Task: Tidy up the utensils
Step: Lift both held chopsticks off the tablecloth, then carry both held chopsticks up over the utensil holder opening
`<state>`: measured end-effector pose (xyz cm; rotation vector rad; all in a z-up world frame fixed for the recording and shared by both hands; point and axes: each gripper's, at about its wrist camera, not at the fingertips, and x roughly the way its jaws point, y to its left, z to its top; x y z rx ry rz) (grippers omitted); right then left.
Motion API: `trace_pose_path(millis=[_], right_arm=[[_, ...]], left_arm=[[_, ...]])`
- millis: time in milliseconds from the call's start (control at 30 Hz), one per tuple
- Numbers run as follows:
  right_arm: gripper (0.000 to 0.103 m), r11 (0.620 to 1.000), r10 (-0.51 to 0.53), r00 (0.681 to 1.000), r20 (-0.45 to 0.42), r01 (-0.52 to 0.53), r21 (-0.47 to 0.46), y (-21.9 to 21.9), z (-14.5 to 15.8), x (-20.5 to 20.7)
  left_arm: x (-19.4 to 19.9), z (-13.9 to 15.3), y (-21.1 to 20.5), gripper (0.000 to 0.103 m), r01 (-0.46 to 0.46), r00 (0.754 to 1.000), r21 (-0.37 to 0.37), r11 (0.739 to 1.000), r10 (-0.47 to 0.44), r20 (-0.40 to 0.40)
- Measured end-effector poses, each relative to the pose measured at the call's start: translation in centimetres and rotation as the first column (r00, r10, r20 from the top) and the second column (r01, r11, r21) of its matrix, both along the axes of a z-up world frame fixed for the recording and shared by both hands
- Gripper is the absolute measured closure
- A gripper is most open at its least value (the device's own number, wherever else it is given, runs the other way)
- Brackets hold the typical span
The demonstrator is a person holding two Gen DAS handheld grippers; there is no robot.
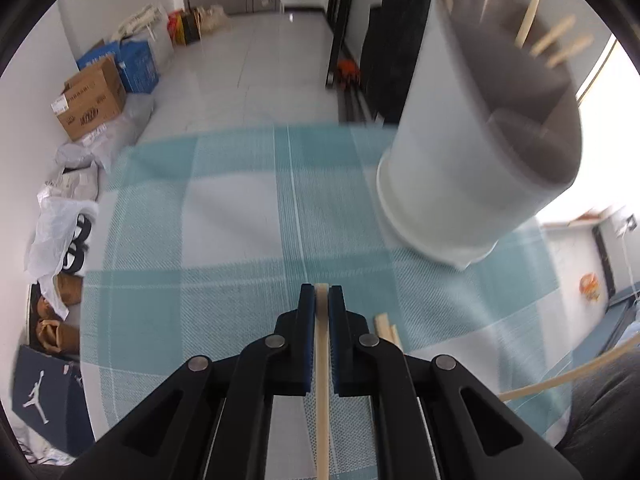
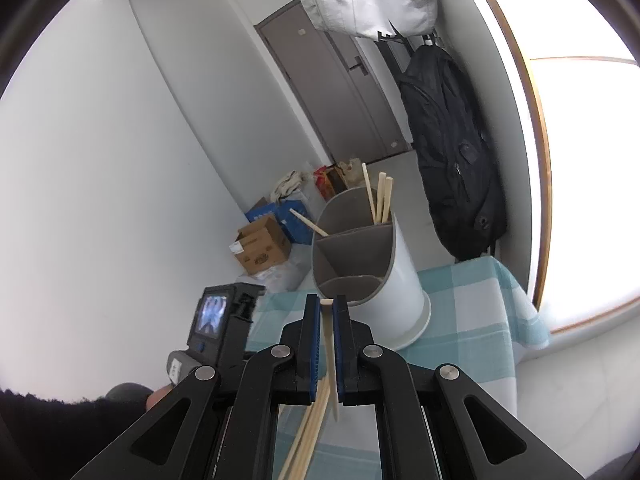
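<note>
A pale wooden chopstick (image 1: 322, 360) runs back between the blue pads of my left gripper (image 1: 322, 292), which is shut on it just above the teal checked tablecloth (image 1: 240, 220). Two more chopstick ends (image 1: 386, 328) lie on the cloth just right of it. The white utensil holder (image 1: 448, 168) with grey compartments stands ahead to the right, with several chopsticks (image 1: 556, 40) in it. My right gripper (image 2: 327, 304) is shut on another chopstick (image 2: 330, 352), in front of the holder (image 2: 400, 280). Several loose chopsticks (image 2: 308, 432) lie below it.
The left gripper's body with its small screen (image 2: 212, 316) shows at lower left in the right wrist view. Cardboard boxes (image 1: 90, 100) and bags lie on the floor past the table's left edge. A black backpack (image 2: 452, 152) hangs behind the holder, by a bright window.
</note>
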<state>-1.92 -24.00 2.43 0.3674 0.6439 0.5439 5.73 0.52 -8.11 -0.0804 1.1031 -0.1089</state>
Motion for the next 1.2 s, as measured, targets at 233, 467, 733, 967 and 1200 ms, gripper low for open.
trace_pose_path(millis=[233, 467, 733, 967, 1200], right_arm=[[0.097, 1.0, 0.006, 1.0, -0.002, -0.006, -0.029, 0.6, -0.2, -0.3], [0.097, 0.998, 0.033, 0.999, 0.016, -0.032, -0.061, 1.8, 0.3, -0.6], [0.097, 0.99, 0.077, 0.996, 0.04, -0.072, -0.123, 3.9, 1.7, -0.5], [0.098, 0.99, 0.083, 0.996, 0.027, -0.079, -0.115, 4.4, 3.4, 0.2], [0.098, 0.994, 0.067, 0.996, 0.065, -0.061, -0.088, 3.7, 7.4, 1.9]], left_arm=[[-4.4, 6.7, 0.6, 0.101, -0.026, 0.948, -0.06, 0.998, 0.043, 0.315], [-6.1, 8.9, 0.7, 0.101, -0.006, 0.906, -0.099, 0.995, 0.047, 0.421], [-6.3, 10.2, 0.1, 0.101, 0.033, 0.896, -0.095, 0.995, 0.013, 0.444], [-5.9, 13.5, -0.7, 0.101, 0.082, 0.881, -0.086, 0.993, -0.032, 0.471], [-4.3, 17.8, -0.7, 0.101, 0.071, 0.867, -0.118, 0.99, -0.003, 0.498]])
